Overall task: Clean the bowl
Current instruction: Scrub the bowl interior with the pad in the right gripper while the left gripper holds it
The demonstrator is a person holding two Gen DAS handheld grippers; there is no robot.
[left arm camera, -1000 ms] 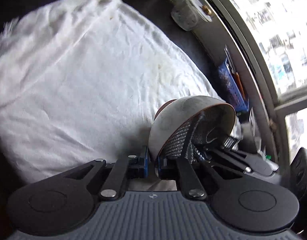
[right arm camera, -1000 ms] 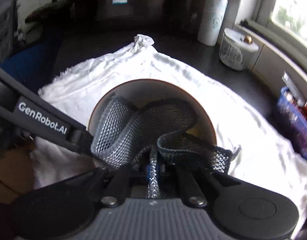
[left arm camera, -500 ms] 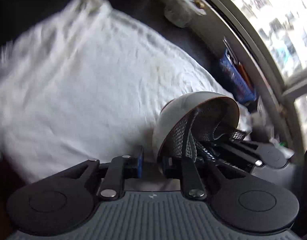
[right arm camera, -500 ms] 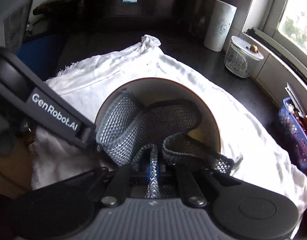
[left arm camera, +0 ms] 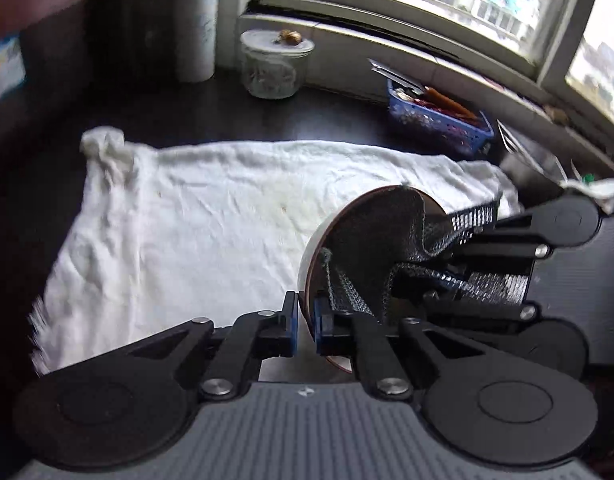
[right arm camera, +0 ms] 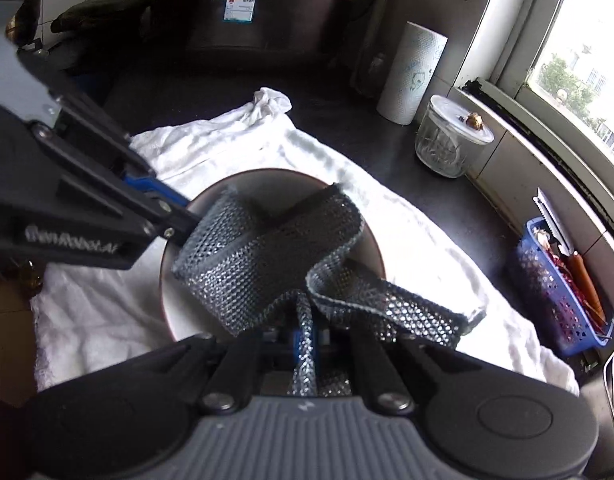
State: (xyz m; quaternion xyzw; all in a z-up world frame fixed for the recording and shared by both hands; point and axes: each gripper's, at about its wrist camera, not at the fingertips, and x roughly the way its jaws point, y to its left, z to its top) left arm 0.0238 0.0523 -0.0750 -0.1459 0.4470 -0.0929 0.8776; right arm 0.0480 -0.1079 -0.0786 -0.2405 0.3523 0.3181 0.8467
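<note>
**One bowl, one scrubber, two grippers**

Dark countertop under one rumpled white cloth (left arm camera: 195,216). Left gripper (left arm camera: 305,322), having just reclosed, pinches the tilted red-rimmed white ceramic bowl (right arm camera: 179,304) by its rim. Right gripper (right arm camera: 305,344) is clamped on one grey metal-mesh scrubbing cloth (right arm camera: 267,256) inside it (covering most of the bowl's interior).

Left gripper (left arm camera: 305,322), lower centre: jaws pinched on the rim of a tilted bowl (left arm camera: 313,256). Grey mesh scouring cloth (left arm camera: 371,240) inside the bowl, with the right gripper (left arm camera: 435,276) entering from the right. White towel (left arm camera: 195,216) spread on the dark bench (left arm camera: 327,120). Glass jar (left arm camera: 275,66), paper roll (left arm camera: 195,28) and blue basket (left arm camera: 439,120) along the top.
</note>
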